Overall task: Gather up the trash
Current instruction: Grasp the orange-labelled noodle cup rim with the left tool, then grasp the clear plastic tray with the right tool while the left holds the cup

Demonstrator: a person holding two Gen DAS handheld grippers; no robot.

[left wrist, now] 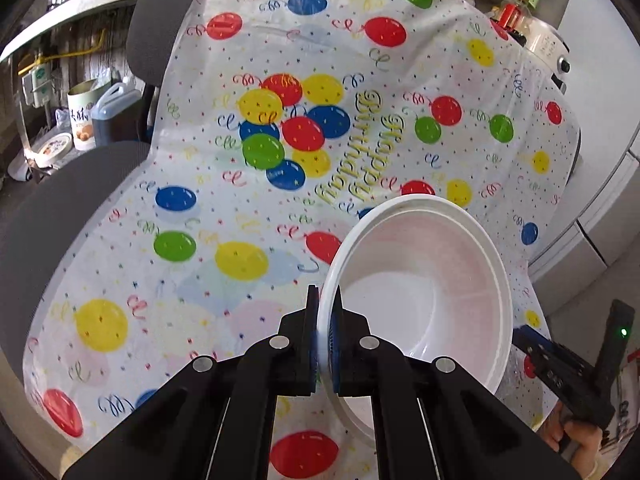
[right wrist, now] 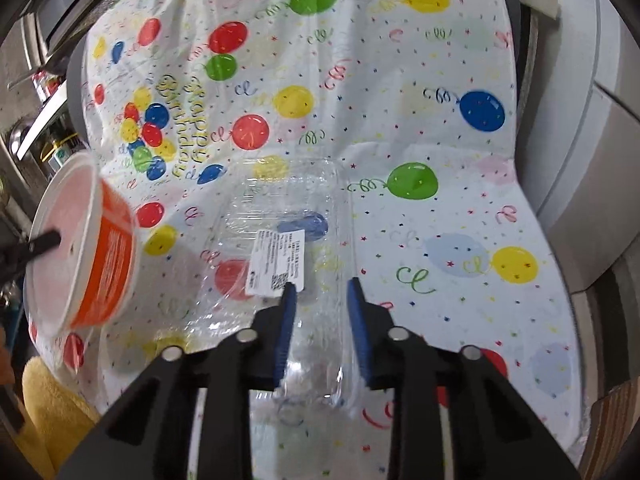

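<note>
My left gripper (left wrist: pixel 325 300) is shut on the rim of a round paper bowl (left wrist: pixel 424 280), white inside and orange outside, and holds it tilted above the table. The bowl also shows at the left of the right wrist view (right wrist: pixel 112 264), with the left gripper's finger on its rim. A clear plastic clamshell container (right wrist: pixel 280 240) with a white printed label lies on the balloon-print tablecloth (right wrist: pixel 400 120). My right gripper (right wrist: pixel 320 292) is open, its blue-padded fingers either side of the container's near part. The right gripper appears at the right edge of the left wrist view (left wrist: pixel 560 364).
A black chair (left wrist: pixel 80 200) stands at the table's left side. A shelf with a tin, a jug and plates (left wrist: pixel 80 120) is beyond it. Bottles and a white appliance (left wrist: pixel 548 48) stand at the far right. A yellow cloth (right wrist: pixel 52 412) lies at the table's near left.
</note>
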